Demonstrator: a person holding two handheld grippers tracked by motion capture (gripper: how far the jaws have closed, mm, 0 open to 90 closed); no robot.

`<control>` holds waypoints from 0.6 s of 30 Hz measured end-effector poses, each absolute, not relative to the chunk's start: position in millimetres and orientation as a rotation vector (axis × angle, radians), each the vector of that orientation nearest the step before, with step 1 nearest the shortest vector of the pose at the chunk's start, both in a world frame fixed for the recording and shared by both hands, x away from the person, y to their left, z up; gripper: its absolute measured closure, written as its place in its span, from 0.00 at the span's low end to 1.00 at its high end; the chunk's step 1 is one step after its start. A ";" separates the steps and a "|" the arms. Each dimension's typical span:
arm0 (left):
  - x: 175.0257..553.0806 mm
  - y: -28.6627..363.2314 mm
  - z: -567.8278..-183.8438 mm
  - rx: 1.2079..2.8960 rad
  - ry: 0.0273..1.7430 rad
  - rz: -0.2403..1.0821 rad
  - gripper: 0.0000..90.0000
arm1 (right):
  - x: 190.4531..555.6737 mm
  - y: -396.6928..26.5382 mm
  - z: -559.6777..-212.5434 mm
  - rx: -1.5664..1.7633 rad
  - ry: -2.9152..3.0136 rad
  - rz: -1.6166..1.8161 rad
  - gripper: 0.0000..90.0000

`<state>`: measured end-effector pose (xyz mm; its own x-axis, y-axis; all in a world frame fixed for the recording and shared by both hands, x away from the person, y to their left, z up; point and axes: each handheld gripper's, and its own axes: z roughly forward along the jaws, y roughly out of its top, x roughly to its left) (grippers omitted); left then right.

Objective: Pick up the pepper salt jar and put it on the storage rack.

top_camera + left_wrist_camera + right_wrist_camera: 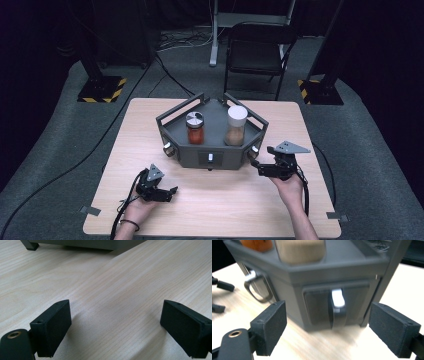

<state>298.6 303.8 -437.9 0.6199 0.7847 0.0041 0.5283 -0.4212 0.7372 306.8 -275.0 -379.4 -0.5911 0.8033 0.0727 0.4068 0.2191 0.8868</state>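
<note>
Nearest the person, the left gripper (169,192) rests low over the pale wooden table (215,210), jaws spread wide and empty. The right gripper (256,162), held higher in the right hand (289,189), also gapes with nothing between its jaws — it points at the silver pull handle (337,307) on the dark grey hexagonal cabinet (212,135). Likely step: approaching a drawer; next, close on that handle. On top stand an orange-filled glass jar (195,128) and a white-capped brown-filled jar (236,125)
</note>
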 end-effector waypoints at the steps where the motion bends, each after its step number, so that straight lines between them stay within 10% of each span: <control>1: 298.6 303.8 -437.9 2.123 1.026 0.457 0.10 | 305.5 -275.8 -383.0 1.129 2.098 1.330 0.15; 18: 298.3 303.5 -437.9 2.122 1.029 0.457 0.10 | 298.7 -290.2 -429.6 1.266 2.160 1.205 0.15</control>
<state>298.3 303.5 -437.9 0.6180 0.7862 0.0037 0.5295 -0.4198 0.7371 298.7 -290.2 -429.6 -0.5332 0.8392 0.1066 0.5314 0.2342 0.8141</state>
